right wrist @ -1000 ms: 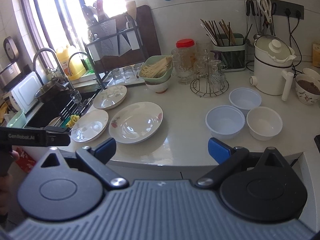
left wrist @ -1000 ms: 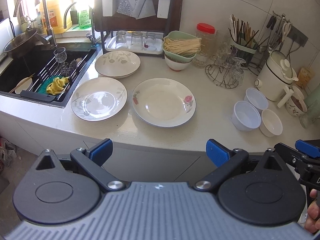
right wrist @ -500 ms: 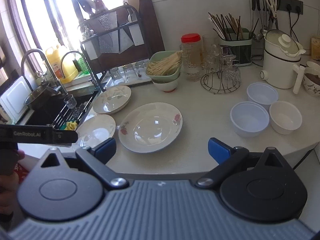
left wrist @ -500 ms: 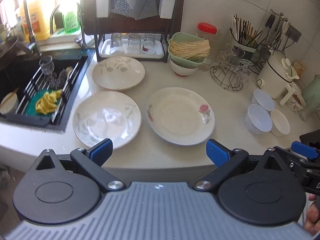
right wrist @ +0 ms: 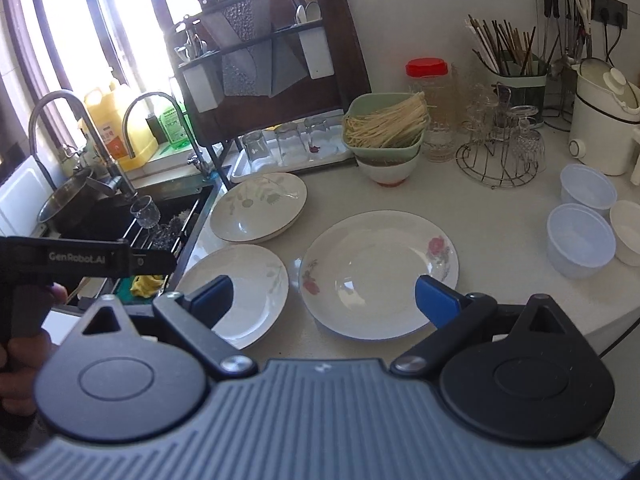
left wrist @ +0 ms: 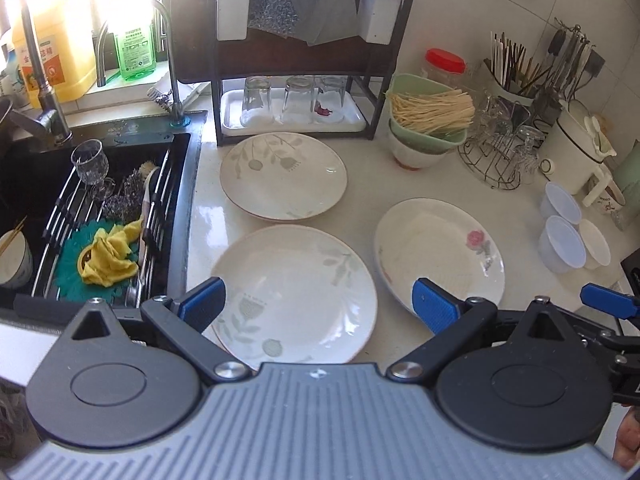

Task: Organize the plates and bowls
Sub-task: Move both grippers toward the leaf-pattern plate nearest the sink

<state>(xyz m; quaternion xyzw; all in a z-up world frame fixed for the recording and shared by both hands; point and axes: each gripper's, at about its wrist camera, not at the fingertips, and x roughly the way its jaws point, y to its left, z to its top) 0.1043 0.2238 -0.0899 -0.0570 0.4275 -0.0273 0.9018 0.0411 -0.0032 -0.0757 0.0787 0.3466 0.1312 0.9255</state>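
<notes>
As both views draw closer than a second ago, the left tool point(left wrist: 316, 300) now hangs wide open and empty over the leaf-patterned plate point(left wrist: 296, 292) near the sink point(left wrist: 24, 184); its body hides that plate's near rim. The right tool point(right wrist: 324, 294), equally spread, holds nothing above the rose plate point(right wrist: 376, 272) on the worktop point(right wrist: 500, 216), three small bowls point(right wrist: 580, 240) sitting well apart

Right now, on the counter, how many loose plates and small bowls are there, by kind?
Leaf-pattern plates: 2
Rose-pattern plate: 1
Clear plastic bowls: 2
White bowl: 1
Total: 6
</notes>
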